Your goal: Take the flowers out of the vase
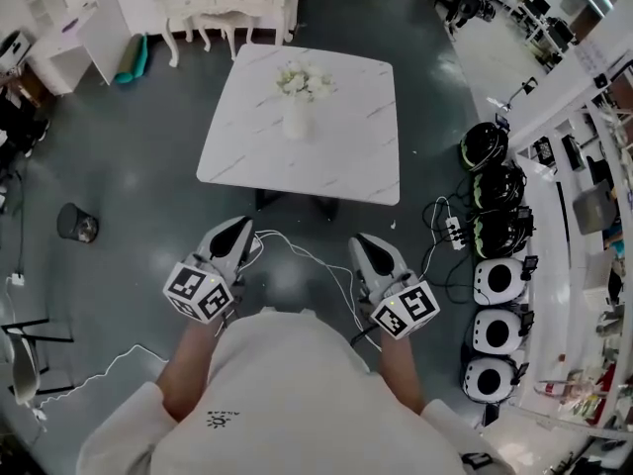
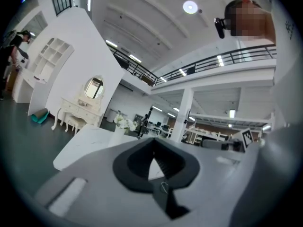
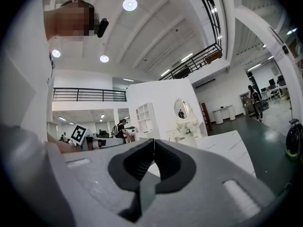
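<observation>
Grippers first: left gripper (image 1: 238, 225) and right gripper (image 1: 365, 241) both hang on the near side of the table (image 1: 341, 161), well short of its edge and held level. Both are clenched, jaws tip to tip, and I see nothing between them in either gripper view. On the table, a bit past its middle, the white vase (image 1: 296, 120) stands upright with the flowers (image 1: 304, 80) still in it, untouched. I read this as the approach step, with no extraction started. Next move as I judge it: close in on the table, open one gripper, then pinch the stems just above the vase mouth and lift straight up. I'd brace the vase with the other gripper, since it looks narrow enough to tip.
</observation>
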Demonstrator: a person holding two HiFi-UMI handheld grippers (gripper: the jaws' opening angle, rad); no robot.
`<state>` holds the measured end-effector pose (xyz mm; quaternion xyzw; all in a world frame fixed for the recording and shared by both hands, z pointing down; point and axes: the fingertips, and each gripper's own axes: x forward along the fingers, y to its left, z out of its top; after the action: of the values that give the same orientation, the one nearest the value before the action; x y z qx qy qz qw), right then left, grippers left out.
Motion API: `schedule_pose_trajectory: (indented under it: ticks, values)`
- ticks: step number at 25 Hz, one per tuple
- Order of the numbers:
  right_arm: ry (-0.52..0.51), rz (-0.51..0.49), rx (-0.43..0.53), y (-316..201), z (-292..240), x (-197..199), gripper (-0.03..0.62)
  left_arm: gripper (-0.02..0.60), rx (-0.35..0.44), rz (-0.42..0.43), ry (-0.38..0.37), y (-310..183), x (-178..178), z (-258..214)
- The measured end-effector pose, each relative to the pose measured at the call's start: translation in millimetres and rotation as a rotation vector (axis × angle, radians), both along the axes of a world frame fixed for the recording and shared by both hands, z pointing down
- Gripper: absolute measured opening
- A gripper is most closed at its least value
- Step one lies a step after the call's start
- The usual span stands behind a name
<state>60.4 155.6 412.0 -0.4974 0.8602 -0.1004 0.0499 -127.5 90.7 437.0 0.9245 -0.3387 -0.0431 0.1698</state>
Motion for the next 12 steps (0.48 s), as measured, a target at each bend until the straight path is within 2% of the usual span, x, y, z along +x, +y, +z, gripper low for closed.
schedule_pose_trajectory:
  ticks: [7,12]
  values:
    - [-0.031,0.005,-0.006,1.7,0.4,-12.2,0.002,-0.012,-0.018,0.003,0.011,8.0,-18.7,7.7]
    - [-0.032,0.000,-0.012,3.2,-0.7,-24.4,0.002,-0.012,-0.002,0.016,0.008,8.0,-31.3,5.4]
